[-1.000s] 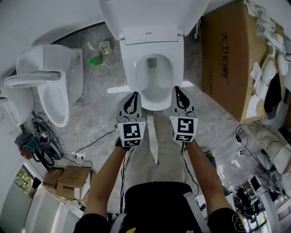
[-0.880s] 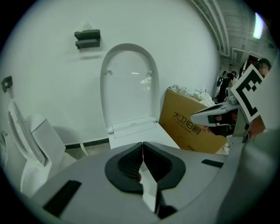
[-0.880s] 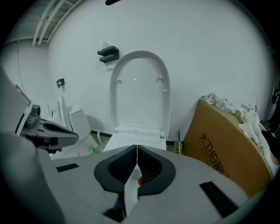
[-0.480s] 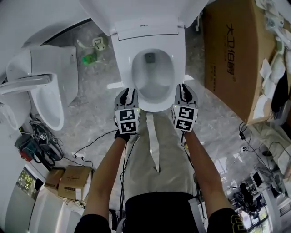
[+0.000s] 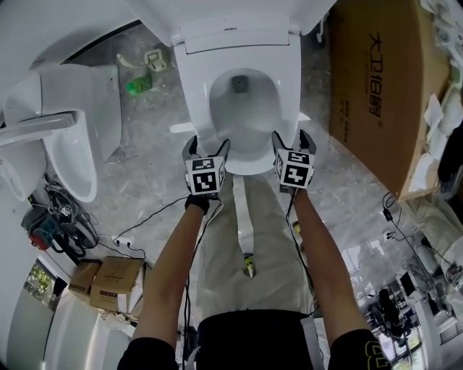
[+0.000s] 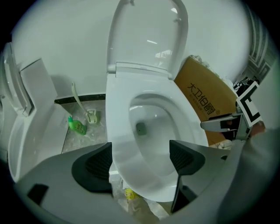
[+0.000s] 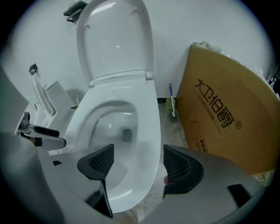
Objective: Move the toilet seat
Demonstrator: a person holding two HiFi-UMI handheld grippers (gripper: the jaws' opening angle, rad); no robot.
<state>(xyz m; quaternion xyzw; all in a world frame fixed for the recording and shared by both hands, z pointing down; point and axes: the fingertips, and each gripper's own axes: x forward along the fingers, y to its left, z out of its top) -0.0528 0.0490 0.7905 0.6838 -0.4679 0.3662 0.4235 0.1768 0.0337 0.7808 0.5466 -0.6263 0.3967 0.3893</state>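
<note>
A white toilet stands in front of me with its lid [image 5: 217,14] raised and its seat [image 5: 197,108] lying flat on the bowl. My left gripper [image 5: 207,148] is at the seat's front left rim, and its jaws are opening. In the left gripper view the seat [image 6: 117,131] runs between the spread pads of the left gripper [image 6: 140,162], which do not press on it. My right gripper [image 5: 292,141] is at the front right rim, jaws also opening. The seat's right side [image 7: 148,127] lies between the pads of the right gripper [image 7: 138,165], untouched.
A second toilet [image 5: 69,115] stands to the left. A large cardboard box [image 5: 383,79] leans close on the right. A green bottle [image 5: 137,87] and a brush holder [image 6: 92,116] sit on the floor behind. Cables and small boxes [image 5: 108,278] lie at lower left.
Both grippers have moved forward to the seat's front rim. Their jaws were shut earlier and now stand spread on either side of the rim.
</note>
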